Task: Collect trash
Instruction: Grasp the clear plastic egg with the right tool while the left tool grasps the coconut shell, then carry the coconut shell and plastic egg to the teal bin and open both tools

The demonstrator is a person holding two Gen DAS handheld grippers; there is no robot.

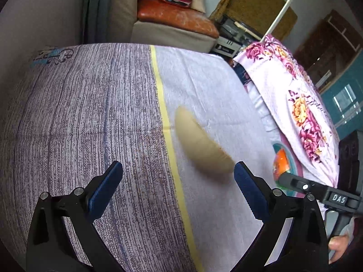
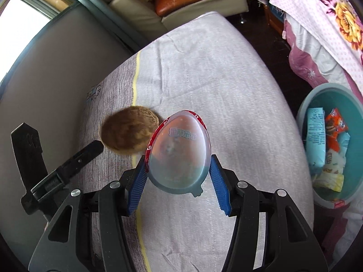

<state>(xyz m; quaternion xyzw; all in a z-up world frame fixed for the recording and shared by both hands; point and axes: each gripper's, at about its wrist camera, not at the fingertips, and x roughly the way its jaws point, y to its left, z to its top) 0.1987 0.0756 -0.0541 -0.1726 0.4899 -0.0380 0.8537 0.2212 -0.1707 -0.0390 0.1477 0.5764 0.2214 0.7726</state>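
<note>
Right gripper (image 2: 178,178): clamped on an egg-shaped plastic capsule (image 2: 181,149), blue pads against both sides, capsule raised above the cloth-covered counter (image 2: 226,79).
Left gripper (image 1: 178,188): jaws spread wide, holding nothing.
Brown shell piece (image 1: 202,145): blurred, just ahead of the left gripper's right finger.
Teal basin (image 2: 306,104): right of the right gripper, containing wrappers (image 2: 315,136).

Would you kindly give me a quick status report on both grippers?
Left gripper open, empty, near brown paper cup. Right gripper shut on plastic egg shell. Teal bin to the right, path clear.
</note>
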